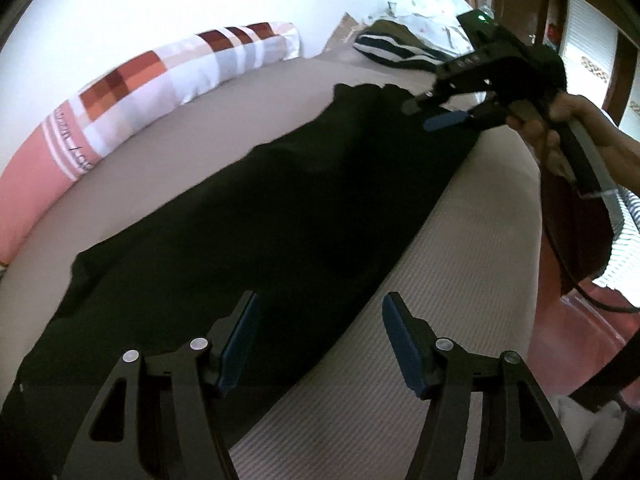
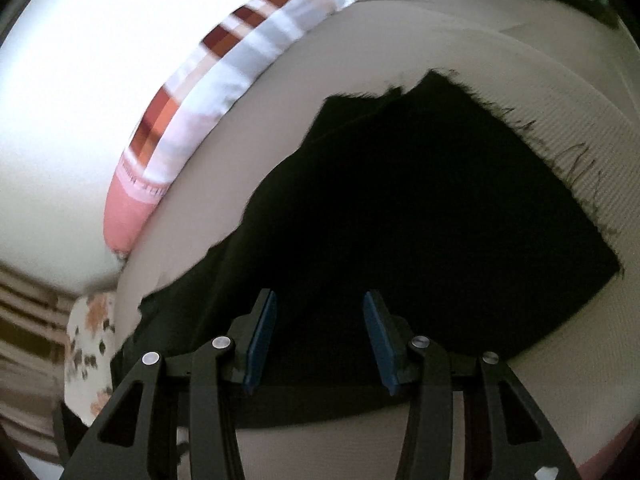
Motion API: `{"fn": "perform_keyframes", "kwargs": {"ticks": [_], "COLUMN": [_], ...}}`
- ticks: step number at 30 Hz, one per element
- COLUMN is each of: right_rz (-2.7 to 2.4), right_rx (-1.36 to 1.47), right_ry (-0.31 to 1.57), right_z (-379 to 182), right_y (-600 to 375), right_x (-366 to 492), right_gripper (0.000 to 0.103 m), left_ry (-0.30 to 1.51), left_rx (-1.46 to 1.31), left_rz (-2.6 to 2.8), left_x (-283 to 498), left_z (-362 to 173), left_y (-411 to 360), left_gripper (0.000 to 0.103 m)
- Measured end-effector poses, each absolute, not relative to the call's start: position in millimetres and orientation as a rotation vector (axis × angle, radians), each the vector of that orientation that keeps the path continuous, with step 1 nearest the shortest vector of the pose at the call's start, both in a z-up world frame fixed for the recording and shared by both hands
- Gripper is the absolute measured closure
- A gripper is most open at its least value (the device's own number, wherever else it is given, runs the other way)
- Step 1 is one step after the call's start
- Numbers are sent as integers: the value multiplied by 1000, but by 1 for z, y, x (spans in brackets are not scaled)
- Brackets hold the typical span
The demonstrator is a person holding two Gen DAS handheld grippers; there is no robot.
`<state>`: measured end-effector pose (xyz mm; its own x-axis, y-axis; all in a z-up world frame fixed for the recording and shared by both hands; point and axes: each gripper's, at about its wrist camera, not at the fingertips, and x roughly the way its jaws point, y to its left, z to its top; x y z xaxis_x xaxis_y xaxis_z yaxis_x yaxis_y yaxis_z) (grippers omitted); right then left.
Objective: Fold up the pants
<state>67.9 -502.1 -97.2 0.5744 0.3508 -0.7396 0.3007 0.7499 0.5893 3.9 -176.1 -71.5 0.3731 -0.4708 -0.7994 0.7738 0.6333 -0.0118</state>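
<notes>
Fingers (image 1: pixel 244 344) apart, empty, above pants (image 1: pixel 256 216)

No readable text, label, brand or number anywhere. Only faint dark lettering printed along a white stripe near the pink end of the long checked pillow (image 1: pixel 132 96), up and to the left of the left gripper (image 1: pixel 320 340); too blurred to make out. Same marking up and left of the right gripper (image 2: pixel 320 336), equally illegible.
</notes>
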Motion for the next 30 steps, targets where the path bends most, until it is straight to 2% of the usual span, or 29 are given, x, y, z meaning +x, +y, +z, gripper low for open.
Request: {"fn": "perform_keyframes", "kwargs": {"ticks": [2,4,10,12,13,14,17,24,30], "right_rz": [19,-2,-26,-30,-32,-40,-28,-27,-102], "right_rx": [786,808,934,949,948,939,941,919,917], "right_ry": [974,967,902,913,920,928,910,894,932], "right_z": [-102,-107,-116,-120,-121,-121,-116,-106,-125], "right_y": [-515,-526,-559,-564,-565,-565,-567,-565,-568], "right_x": [76,84,107,116,118,120,119,121,123], "right_gripper": [59,59,64,77,82,92,97,98,93], "left_ry": [881,893,925,924,923,924,926,933,923], "left_rx": [406,412,396,397,388,379,345,310,324], "left_rz": [-830,-828,-840,-841,-841,-840,-846,-854,-847], "left_x": [7,12,19,18,17,17,16,14,13], "left_z": [-76,-80,-87,-88,-88,-88,-88,-90,-89], "left_y": [-184,-189,-198,-198,-197,-196,-191,-188,-189], "left_gripper": [47,60,84,87,88,88,88,88,88]}}
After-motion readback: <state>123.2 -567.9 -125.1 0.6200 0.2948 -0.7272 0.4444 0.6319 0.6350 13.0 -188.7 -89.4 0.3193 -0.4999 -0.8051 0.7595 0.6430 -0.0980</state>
